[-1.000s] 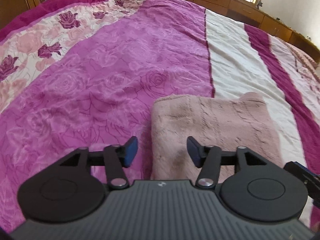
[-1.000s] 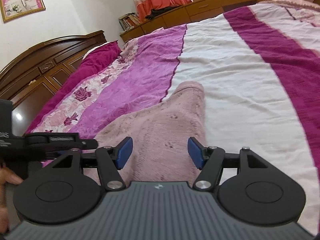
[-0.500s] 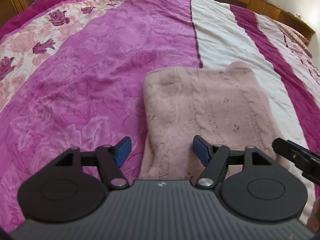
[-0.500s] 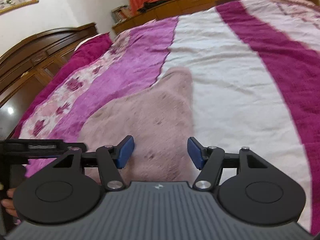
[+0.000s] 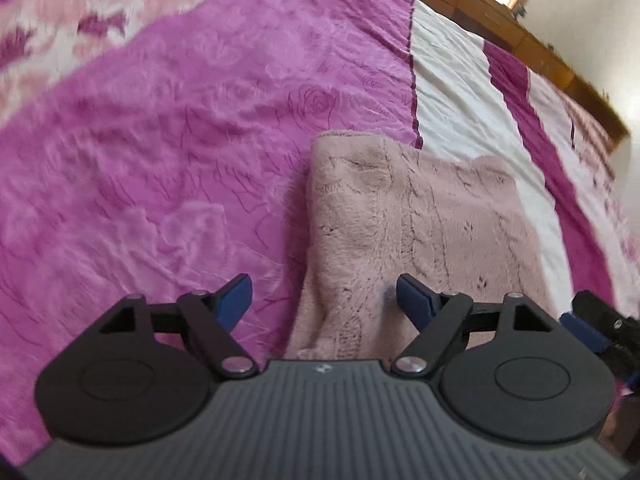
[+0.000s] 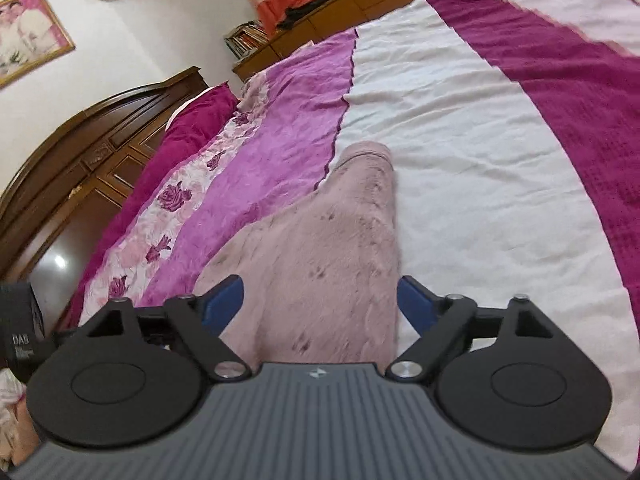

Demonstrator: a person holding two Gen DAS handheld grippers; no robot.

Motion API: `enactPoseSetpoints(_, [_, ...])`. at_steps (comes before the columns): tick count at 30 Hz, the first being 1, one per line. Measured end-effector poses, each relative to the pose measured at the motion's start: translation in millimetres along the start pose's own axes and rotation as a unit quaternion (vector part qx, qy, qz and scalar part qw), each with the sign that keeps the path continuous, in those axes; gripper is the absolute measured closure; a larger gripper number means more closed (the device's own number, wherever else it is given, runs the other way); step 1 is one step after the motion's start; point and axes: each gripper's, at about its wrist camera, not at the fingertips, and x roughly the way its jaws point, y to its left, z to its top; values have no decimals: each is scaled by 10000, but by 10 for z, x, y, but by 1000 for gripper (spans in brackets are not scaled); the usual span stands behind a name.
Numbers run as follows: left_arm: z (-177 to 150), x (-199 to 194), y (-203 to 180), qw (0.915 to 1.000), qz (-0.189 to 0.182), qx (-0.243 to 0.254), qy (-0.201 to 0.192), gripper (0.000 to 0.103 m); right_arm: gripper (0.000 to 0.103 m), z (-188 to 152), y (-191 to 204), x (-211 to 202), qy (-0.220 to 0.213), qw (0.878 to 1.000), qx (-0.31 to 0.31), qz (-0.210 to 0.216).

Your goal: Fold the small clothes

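A pale pink fuzzy knit garment (image 5: 420, 220) lies folded flat on the bed, across the seam between the purple and white stripes. My left gripper (image 5: 324, 300) is open and empty, just above the garment's near left edge. My right gripper (image 6: 320, 300) is open and empty over the garment's near right part (image 6: 332, 248). The right gripper's blue finger (image 5: 580, 328) shows at the right edge of the left wrist view. The garment's near edge is hidden under both grippers.
The bedspread (image 5: 160, 140) has purple rose-pattern, white (image 6: 460, 160) and magenta stripes. A dark wooden headboard (image 6: 100, 152) stands at the left. A wooden cabinet (image 5: 500, 28) runs along the far side under the window.
Both grippers have stayed open. The left gripper has opened a little wider and turned left. The right wrist view has tilted up, showing more of the room. The garment has not moved.
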Motion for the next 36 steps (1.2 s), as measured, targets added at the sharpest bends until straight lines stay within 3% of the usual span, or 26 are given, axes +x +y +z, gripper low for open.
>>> enactPoseSetpoints(5, [12, 166, 53, 9993, -161, -309, 102, 18, 14, 76, -219, 312, 449, 9981, 423, 84])
enactPoseSetpoints(8, [30, 251, 93, 9980, -398, -467, 151, 17, 14, 62, -332, 525, 688, 9934, 820, 424])
enactPoseSetpoints(13, [48, 401, 131, 9898, -1132, -786, 360, 18, 12, 67, -377, 769, 787, 9881, 1160, 635])
enactPoseSetpoints(15, [19, 460, 113, 9850, -1404, -891, 472, 21, 15, 77, -358, 817, 796, 9881, 1165, 616])
enactPoseSetpoints(17, [3, 461, 64, 9875, -1315, -753, 423, 33, 32, 97, -323, 826, 793, 9885, 1179, 518])
enactPoseSetpoints(21, [13, 385, 105, 9842, -1471, -900, 411, 56, 44, 162, -270, 719, 687, 9883, 1256, 524])
enactPoseSetpoints(23, [28, 311, 137, 9815, -1571, -1011, 412, 62, 47, 197, -205, 658, 654, 9884, 1256, 544])
enactPoseSetpoints(28, [3, 115, 62, 9747, -1841, -1190, 431, 64, 48, 304, -93, 378, 573, 9833, 1502, 856])
enactPoseSetpoints(36, [-271, -191, -414, 9739, -2036, -862, 507, 66, 48, 296, -163, -479, 278, 9892, 1261, 694])
